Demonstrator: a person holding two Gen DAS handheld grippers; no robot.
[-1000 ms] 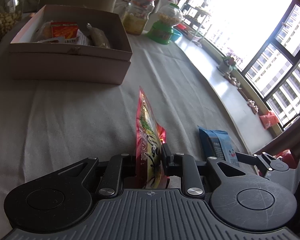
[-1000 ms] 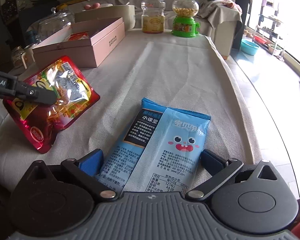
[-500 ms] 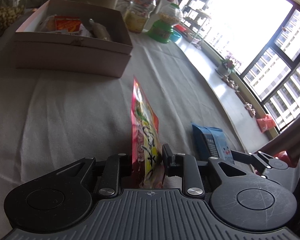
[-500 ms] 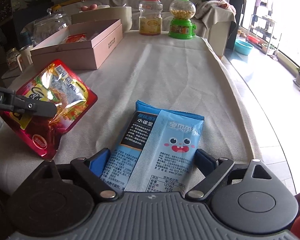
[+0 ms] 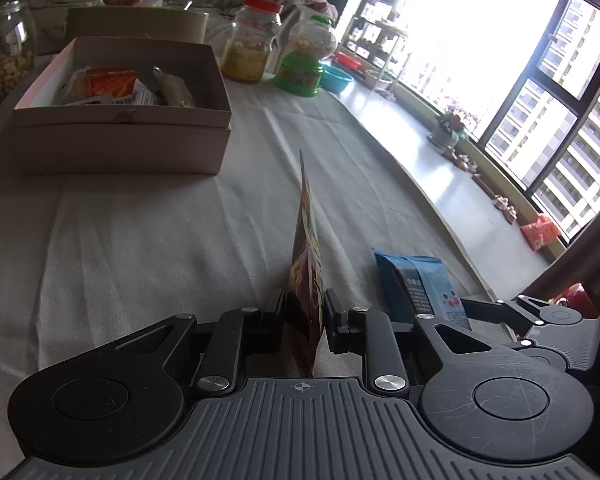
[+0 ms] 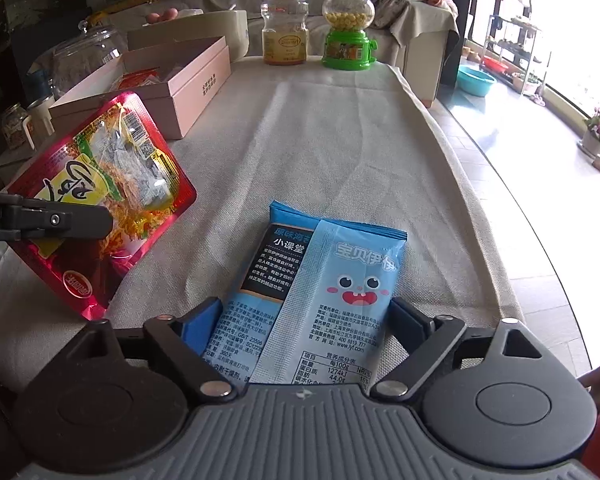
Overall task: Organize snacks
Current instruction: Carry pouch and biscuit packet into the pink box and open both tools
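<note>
My left gripper [image 5: 303,312] is shut on a red and yellow snack packet [image 5: 307,256], held edge-on above the cloth; the same packet shows in the right wrist view [image 6: 100,196] clamped by the left fingers [image 6: 60,220]. A blue snack packet [image 6: 312,292] lies flat on the cloth between the open fingers of my right gripper [image 6: 304,320]; whether the pads touch it I cannot tell. It also shows in the left wrist view [image 5: 420,284]. The pink box [image 5: 120,136] holding several snacks stands far left.
A grey cloth [image 6: 320,140] covers the table. At the far end stand a red-lidded jar [image 6: 285,24] and a green candy dispenser [image 6: 348,28]. A glass jar [image 5: 0,52] and a beige tub [image 5: 136,24] stand by the box. The table edge runs along the right.
My left gripper has lifted the red packet and turned it edge-on, moving toward the box. The right gripper has closed in a little around the blue packet.
</note>
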